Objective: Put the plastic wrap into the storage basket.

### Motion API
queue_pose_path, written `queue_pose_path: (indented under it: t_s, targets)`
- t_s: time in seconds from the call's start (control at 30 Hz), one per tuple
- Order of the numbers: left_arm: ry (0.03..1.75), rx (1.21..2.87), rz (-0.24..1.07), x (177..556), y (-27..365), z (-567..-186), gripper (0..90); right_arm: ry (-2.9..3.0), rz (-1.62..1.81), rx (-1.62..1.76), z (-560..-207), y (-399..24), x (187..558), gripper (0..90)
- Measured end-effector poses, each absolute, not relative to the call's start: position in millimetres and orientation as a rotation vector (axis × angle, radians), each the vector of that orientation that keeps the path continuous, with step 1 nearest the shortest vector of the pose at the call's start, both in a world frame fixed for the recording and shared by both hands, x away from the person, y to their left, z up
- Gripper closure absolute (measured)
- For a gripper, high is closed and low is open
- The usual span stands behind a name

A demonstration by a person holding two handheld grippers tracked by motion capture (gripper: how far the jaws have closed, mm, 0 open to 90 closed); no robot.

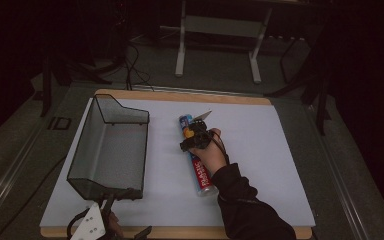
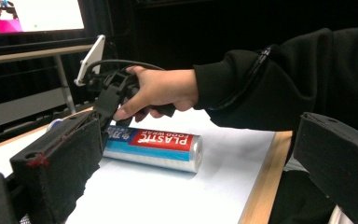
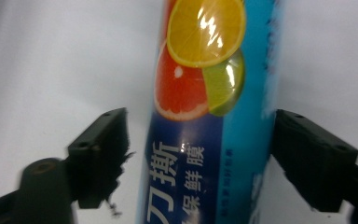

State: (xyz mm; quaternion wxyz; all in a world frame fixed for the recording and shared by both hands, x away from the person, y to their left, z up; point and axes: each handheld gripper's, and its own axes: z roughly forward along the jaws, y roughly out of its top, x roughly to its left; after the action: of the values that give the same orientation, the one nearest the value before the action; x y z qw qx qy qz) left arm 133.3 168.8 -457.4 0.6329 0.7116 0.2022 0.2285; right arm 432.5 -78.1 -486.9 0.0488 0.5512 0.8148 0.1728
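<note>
Currently right gripper (image 3: 196,158) straddles the plastic wrap roll (image 1: 195,155) lying on the desk (image 1: 260,150), jaws apart, not clamped. Left gripper (image 2: 191,186) open, idle. Mesh basket (image 1: 111,145) empty; pickup pending.

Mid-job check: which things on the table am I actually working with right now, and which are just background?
In play, as far as I can judge:
- plastic wrap roll, lying between the open jaws of the right gripper
- mesh basket, beside it on the white mat
- left gripper, at the basket's near end

Background:
- metal stand beyond the table
- monitor
</note>
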Motion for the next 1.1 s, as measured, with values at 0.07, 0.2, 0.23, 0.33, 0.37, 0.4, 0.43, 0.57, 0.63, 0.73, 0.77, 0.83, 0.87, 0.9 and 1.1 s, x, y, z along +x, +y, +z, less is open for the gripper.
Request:
queue_pose_path:
  t_s: [0.07,0.2,0.23,0.33,0.37,0.4,0.43,0.57,0.63,0.73,0.77,0.83,0.87,0.9,1.1]
  targets:
    - [0.459,1.626,0.526,133,169,-457,1.9,2.490,0.480,1.683,-490,-75,434,23.3]
    - [0.453,1.633,0.523,133,168,-458,1.9,2.514,0.425,1.720,-493,-73,439,25.2]
    - [0.454,1.633,0.523,133,168,-458,1.9,2.512,0.420,1.732,-493,-73,439,27.0]
    - [0.450,1.635,0.529,133,168,-458,1.9,2.534,0.397,1.771,-495,-76,444,27.7]
    - [0.449,1.636,0.531,133,168,-458,1.9,2.541,0.396,1.784,-495,-76,445,27.8]
    - [0.449,1.637,0.530,133,168,-458,1.9,2.553,0.383,1.780,-495,-76,446,27.8]
    - [0.449,1.635,0.528,133,167,-458,1.9,2.568,0.365,1.784,-496,-75,446,27.8]
    - [0.449,1.642,0.528,133,167,-458,1.9,2.607,0.309,1.765,-502,-71,447,28.3]
    - [0.447,1.645,0.530,133,167,-458,1.9,2.597,0.315,1.770,-502,-71,446,29.3]
    - [0.449,1.643,0.532,133,167,-458,1.9,2.581,0.330,1.811,-502,-72,447,30.5]
    - [0.451,1.644,0.531,133,167,-458,1.9,2.575,0.342,1.826,-501,-74,447,30.8]
    - [0.452,1.645,0.536,133,167,-458,1.9,2.560,0.375,1.873,-501,-77,447,31.3]
    - [0.452,1.645,0.537,133,167,-458,1.9,2.554,0.375,1.874,-501,-78,447,31.4]
    - [0.452,1.646,0.538,133,167,-458,1.9,2.548,0.381,1.877,-500,-78,447,31.3]
    - [0.451,1.648,0.542,133,167,-458,1.9,2.554,0.422,1.835,-491,-78,446,31.6]
